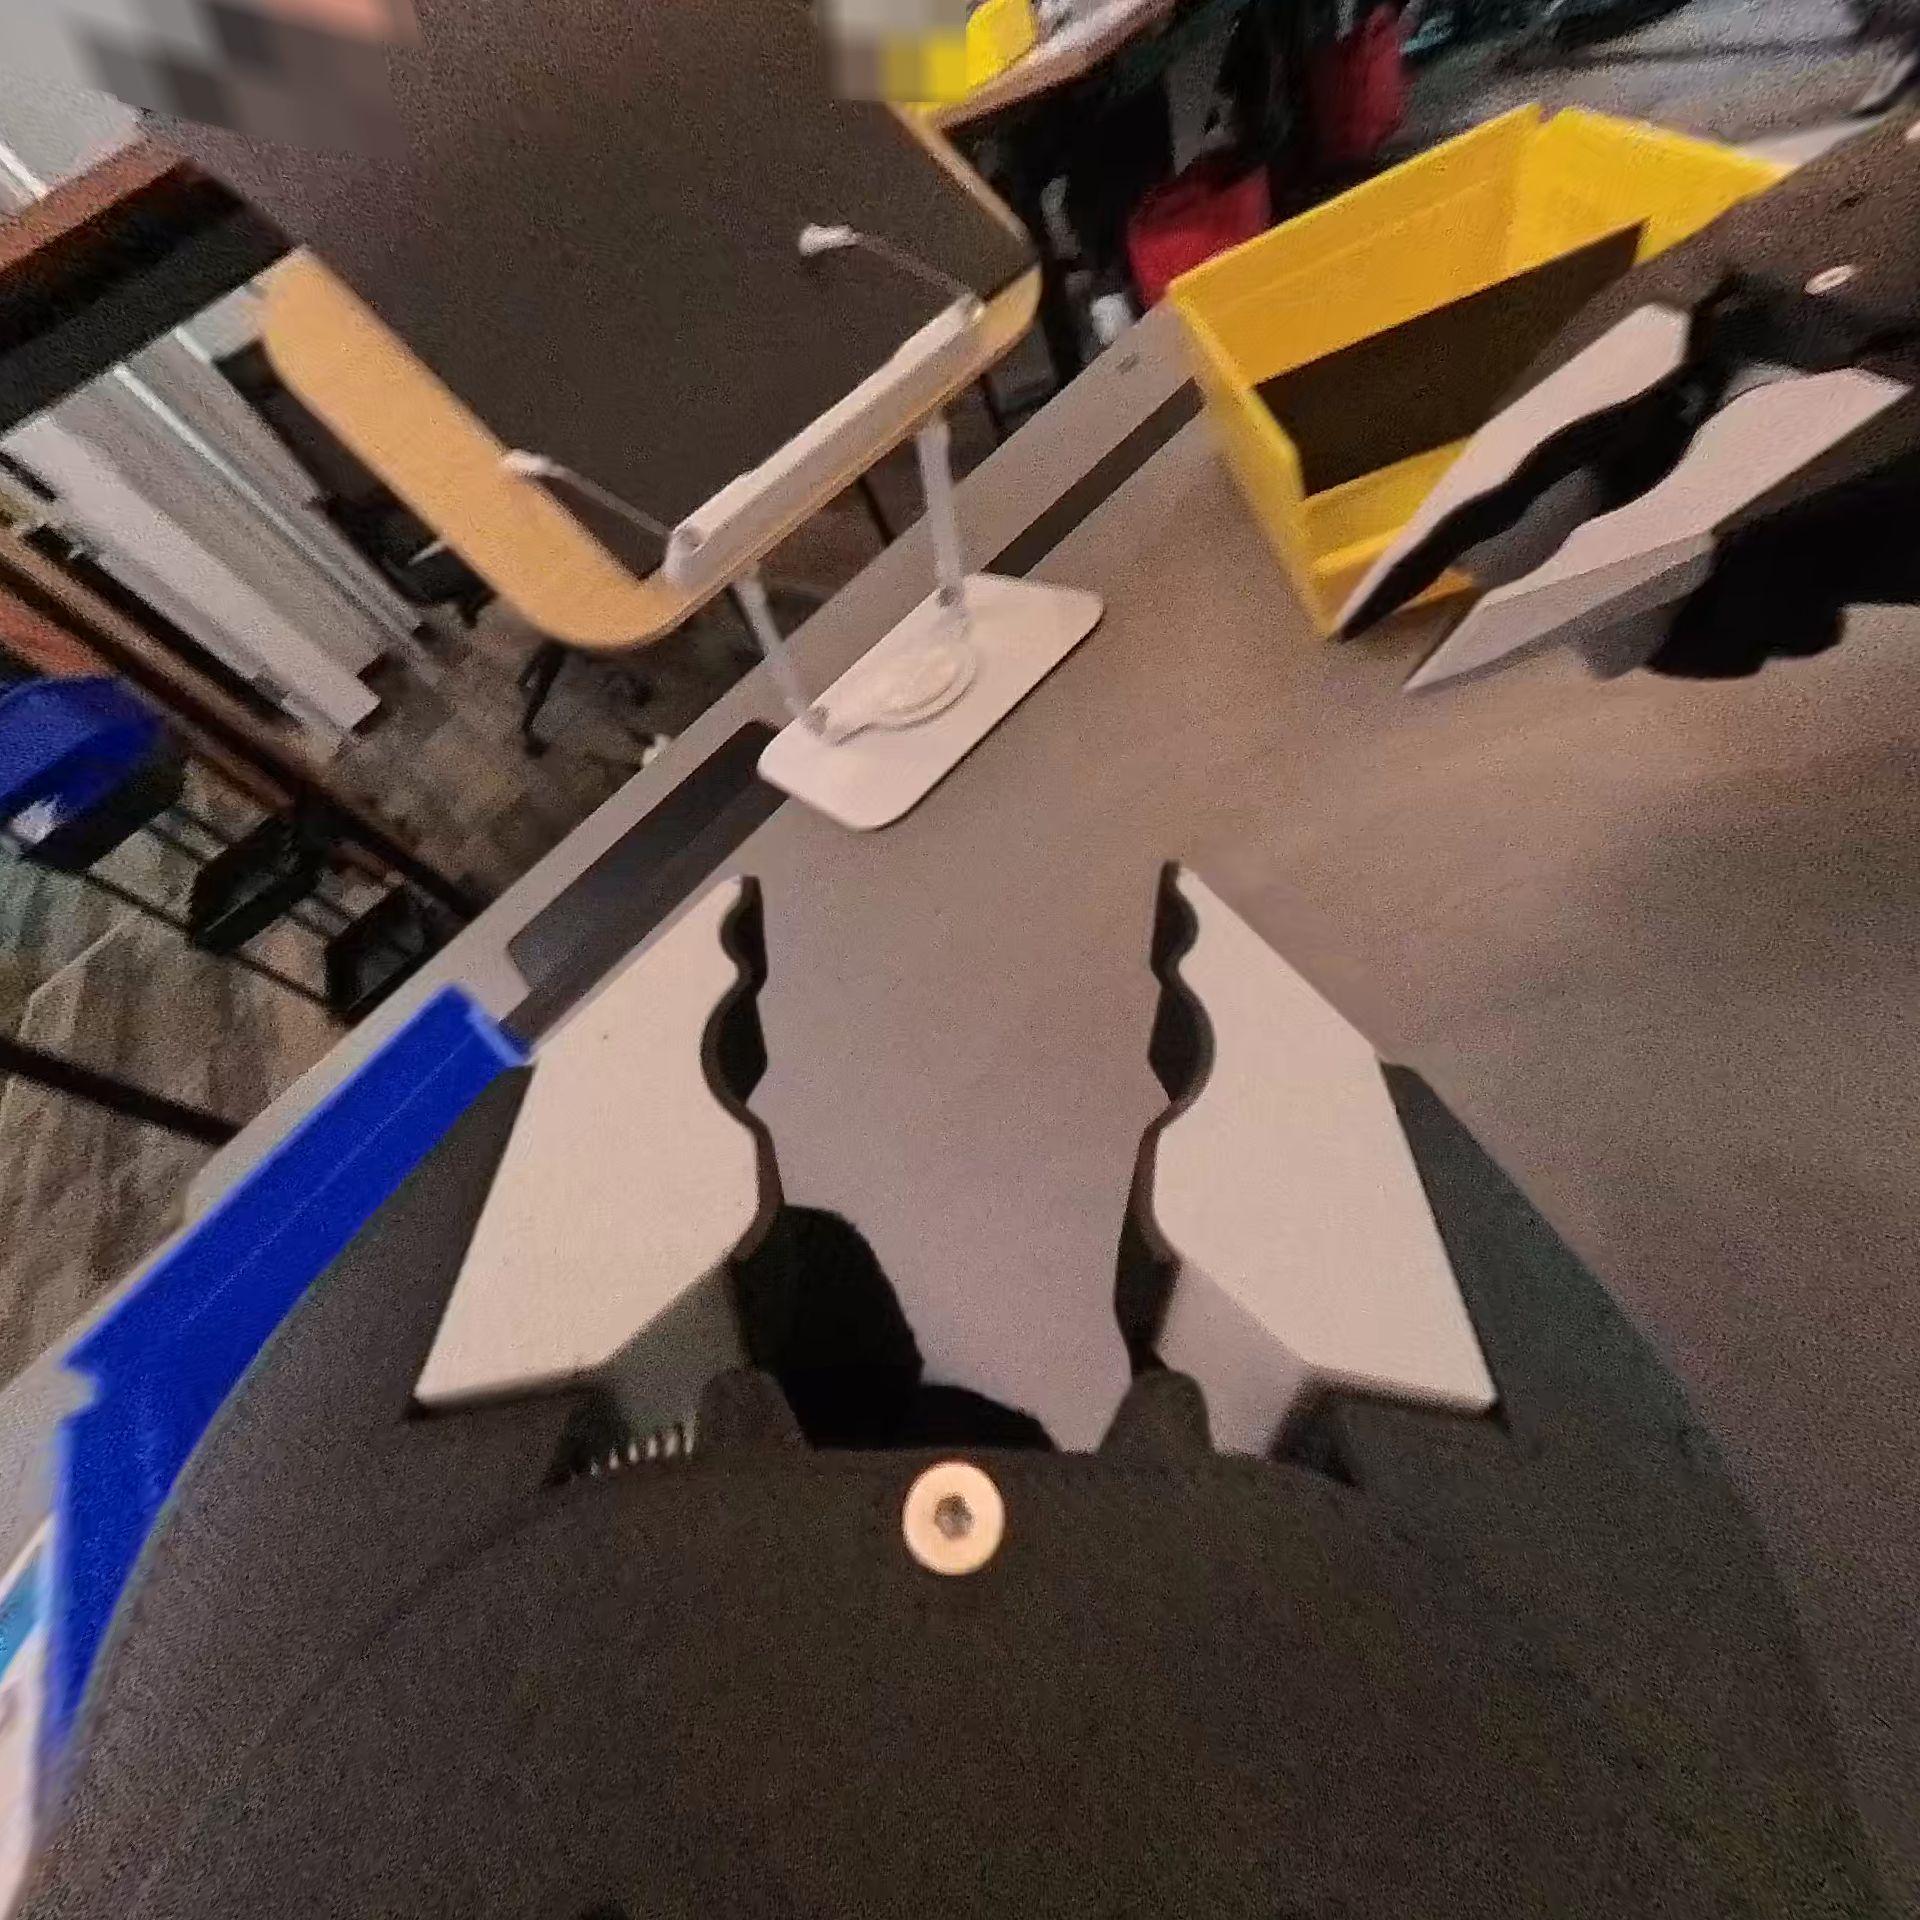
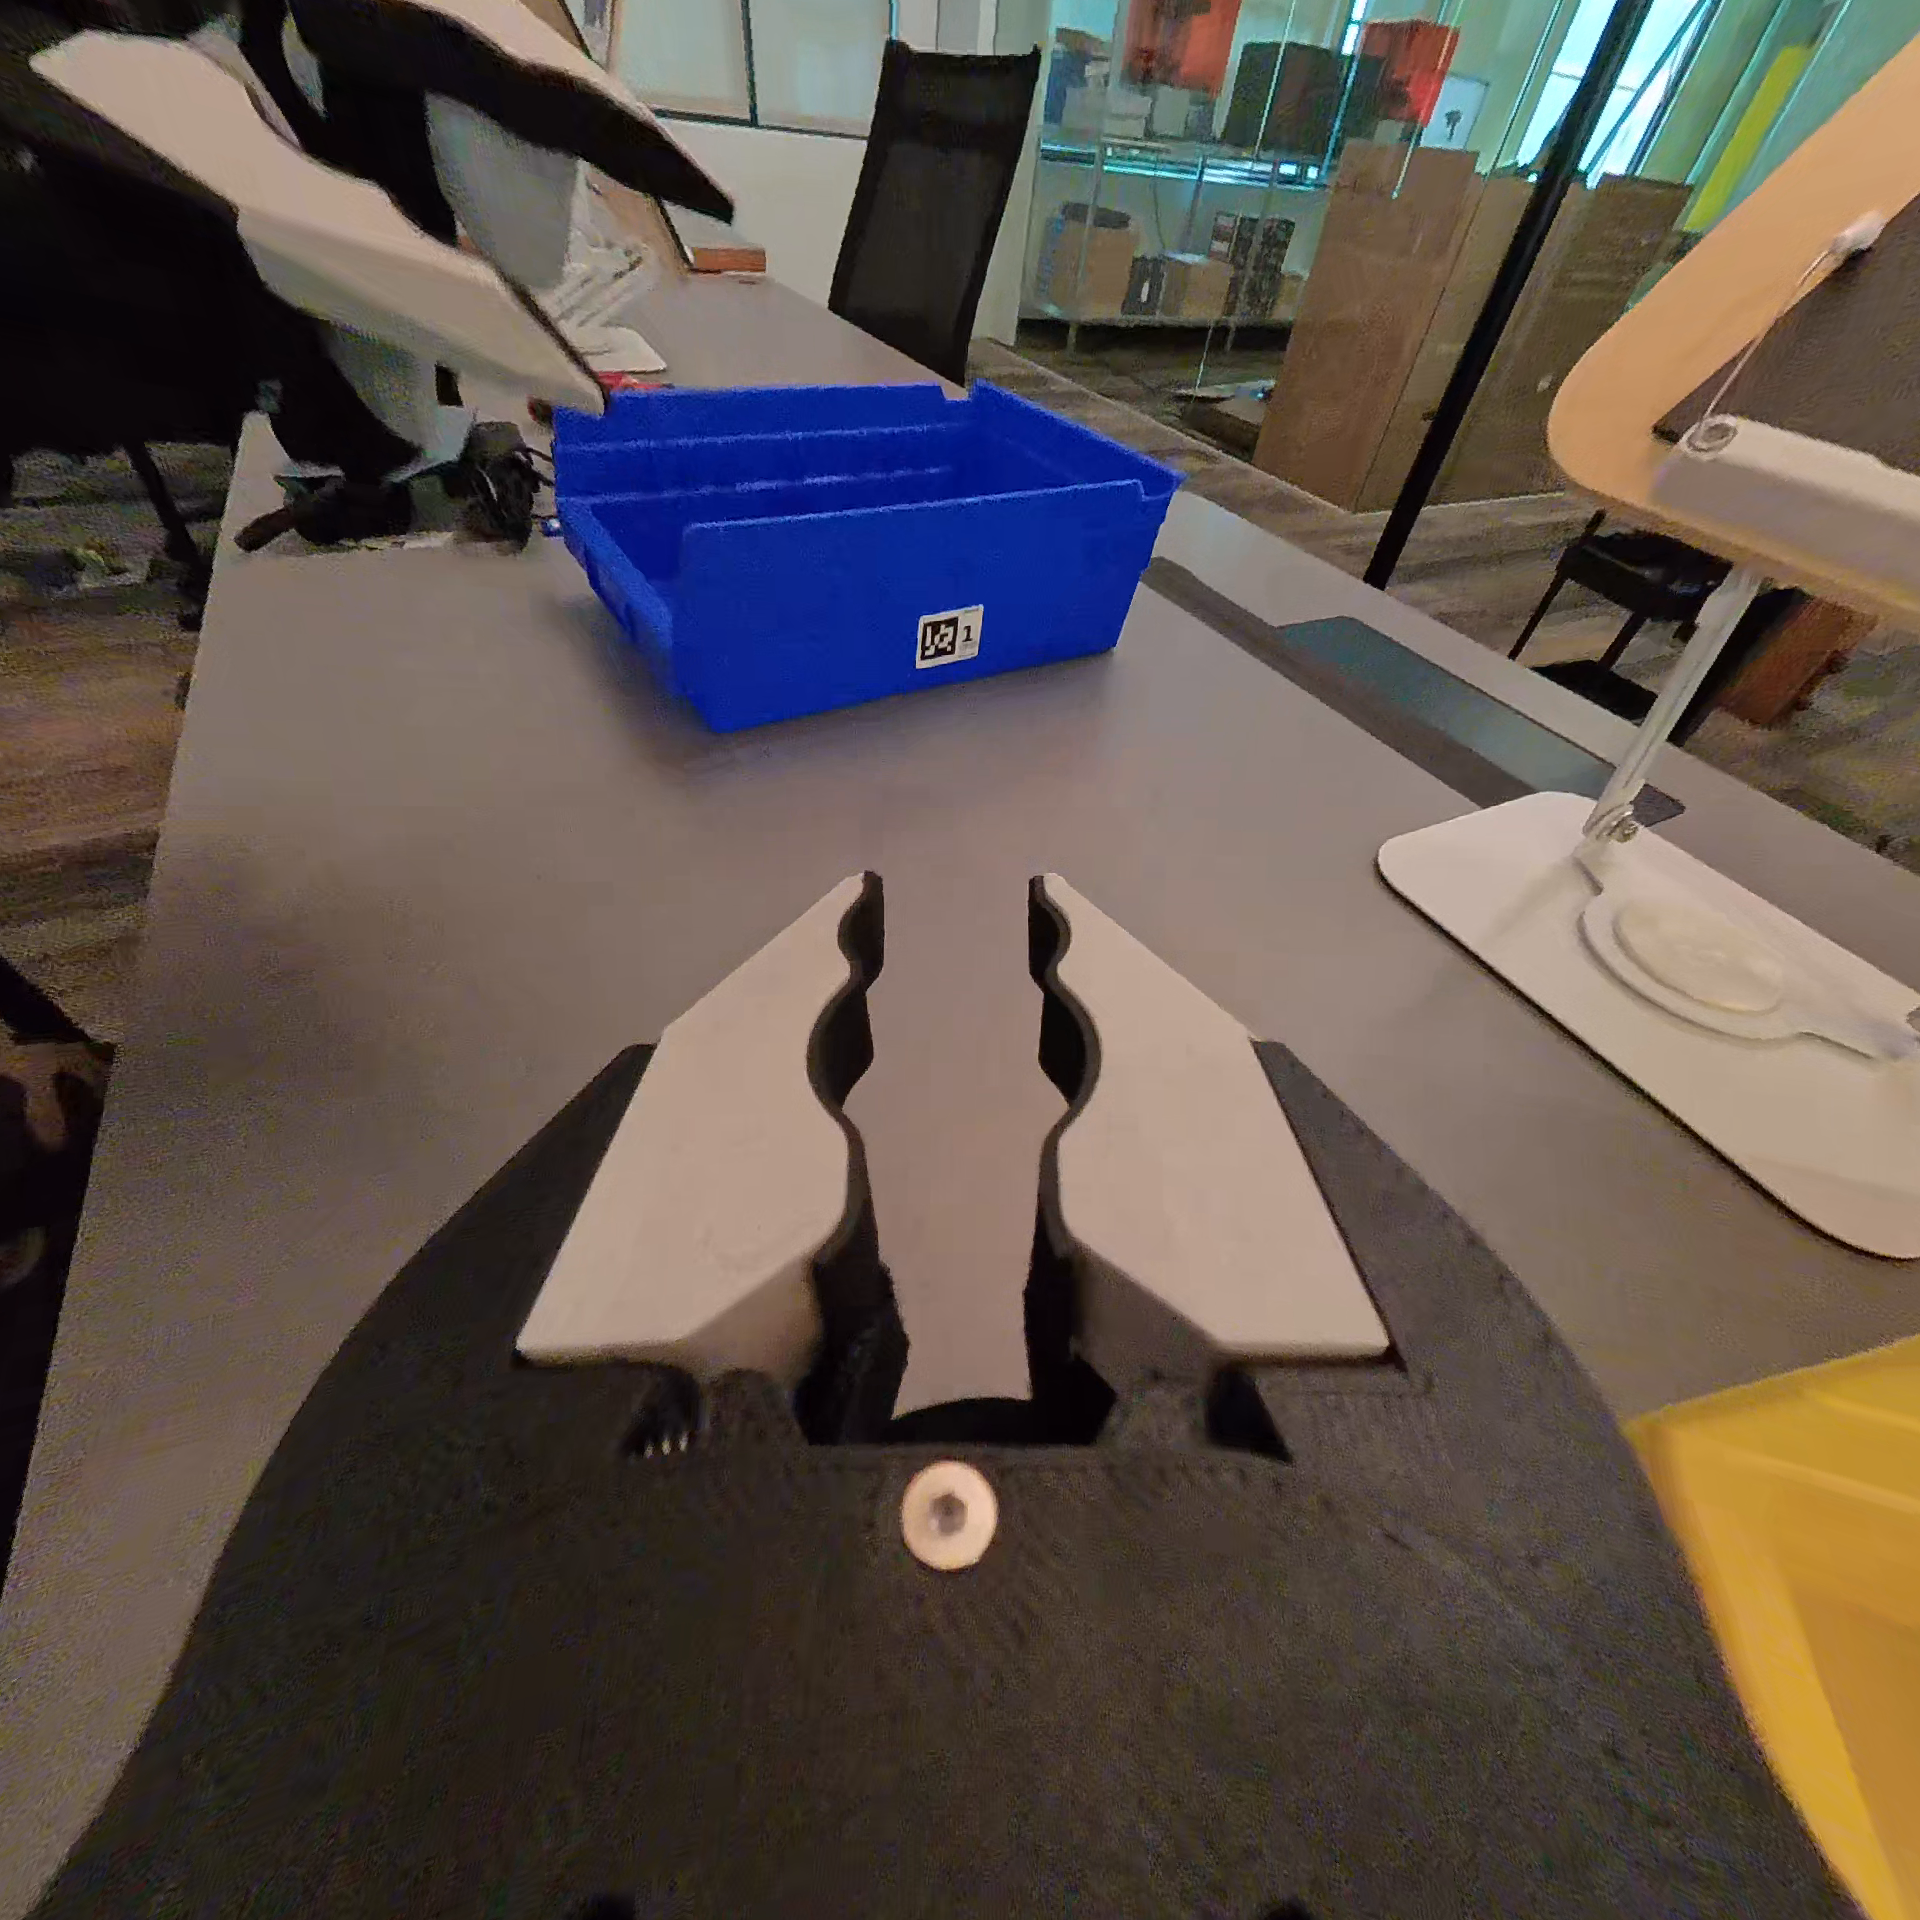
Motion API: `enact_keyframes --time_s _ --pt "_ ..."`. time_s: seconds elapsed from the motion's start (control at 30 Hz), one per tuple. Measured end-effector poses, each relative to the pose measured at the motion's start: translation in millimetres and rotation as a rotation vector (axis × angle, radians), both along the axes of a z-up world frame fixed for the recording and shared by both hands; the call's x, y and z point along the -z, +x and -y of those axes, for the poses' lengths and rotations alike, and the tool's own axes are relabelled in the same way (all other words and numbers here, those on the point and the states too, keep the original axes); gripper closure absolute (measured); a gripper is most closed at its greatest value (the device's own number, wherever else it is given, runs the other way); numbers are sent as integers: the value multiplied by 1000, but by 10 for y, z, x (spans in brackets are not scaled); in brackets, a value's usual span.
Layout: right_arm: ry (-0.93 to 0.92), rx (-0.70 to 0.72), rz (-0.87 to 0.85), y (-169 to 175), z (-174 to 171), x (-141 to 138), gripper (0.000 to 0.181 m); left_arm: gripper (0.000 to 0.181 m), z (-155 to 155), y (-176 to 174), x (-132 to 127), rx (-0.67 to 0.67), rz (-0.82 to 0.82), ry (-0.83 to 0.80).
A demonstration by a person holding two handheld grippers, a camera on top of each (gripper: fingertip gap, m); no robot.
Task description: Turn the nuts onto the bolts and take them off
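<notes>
Left claw (image 1: 961, 894): fingers spread apart, nothing between them, poised over the grey bench (image 1: 1351, 935). Right claw (image 2: 956, 883): fingers parted by a narrower gap, also empty, above the same bench. Blue bin (image 2: 862, 551): on the bench ahead of the right claw, bearing a small square marker sticker. Yellow bin (image 1: 1382, 343): on the bench beside the right claw. White stand (image 1: 935, 707): flat base resting between both bins. Nuts and bolts: not visible in either view.
</notes>
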State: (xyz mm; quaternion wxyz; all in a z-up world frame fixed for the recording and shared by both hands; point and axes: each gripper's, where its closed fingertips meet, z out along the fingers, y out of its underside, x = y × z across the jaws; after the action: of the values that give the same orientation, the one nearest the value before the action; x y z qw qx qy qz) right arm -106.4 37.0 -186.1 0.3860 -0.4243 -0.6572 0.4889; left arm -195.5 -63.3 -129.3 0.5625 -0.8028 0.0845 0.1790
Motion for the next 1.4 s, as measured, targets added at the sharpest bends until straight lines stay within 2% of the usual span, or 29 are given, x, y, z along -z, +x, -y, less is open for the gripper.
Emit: enact_keyframes --time_s 0.07,0.1,0.13,0.2,0.23,0.3,0.37,0.47,0.57,0.67,0.87,0.93,1.07,1.17,1.23,1.3,1.37,1.4 --pt "-17 -9 22 -35 -5 120 159 129 298 -375 -51 -79 10 -40" --pt "-33 -19 29 -49 4 175 163 149 464 -544 -38 -100 38 -87" --pt "-53 -28 42 -64 11 236 165 153 625 -750 8 -144 65 -153" --pt "-96 -52 80 -81 36 369 181 173 920 -1174 95 -239 72 -259" --pt "-106 -53 100 -93 35 434 181 181 1036 -1365 152 -286 102 -301" --pt "-108 -28 142 -130 10 555 181 181 1195 -1661 347 -354 159 -422" --pt "-113 -30 155 -151 34 612 181 175 1187 -1871 451 -376 139 -472" --pt "-118 -22 166 -186 48 632 179 130 1132 -2023 802 -380 207 -639" --pt "-105 -38 177 -182 82 653 179 133 1116 -2185 1159 -366 216 -843" --pt "-93 -50 178 -170 112 660 178 145 1070 -2341 1339 -350 221 -942" --pt "-102 -59 174 -165 116 650 178 154 1112 -2424 1699 -320 313 -1127" --pt "-110 -60 171 -164 111 643 177 155 1157 -2492 1756 -340 276 -1175" --pt "-120 -62 170 -166 106 636 177 173 1137 -2516 1796 -335 272 -1206" --pt "-85 -23 163 -173 55 641 178 175 1114 -2515 1809 -323 280 -1212" --pt "37 76 138 -182 -123 560 169 174 1117 -2518 1808 -317 275 -1221" --pt "191 234 106 -171 -446 311 158 174 1091 -2530 1824 -316 266 -1213" --pt "243 297 150 -85 -687 231 158 175 1079 -2520 1818 -311 267 -1209" --pt "232 279 169 -23 -753 272 163 175 1072 -2523 1815 -307 265 -1207"
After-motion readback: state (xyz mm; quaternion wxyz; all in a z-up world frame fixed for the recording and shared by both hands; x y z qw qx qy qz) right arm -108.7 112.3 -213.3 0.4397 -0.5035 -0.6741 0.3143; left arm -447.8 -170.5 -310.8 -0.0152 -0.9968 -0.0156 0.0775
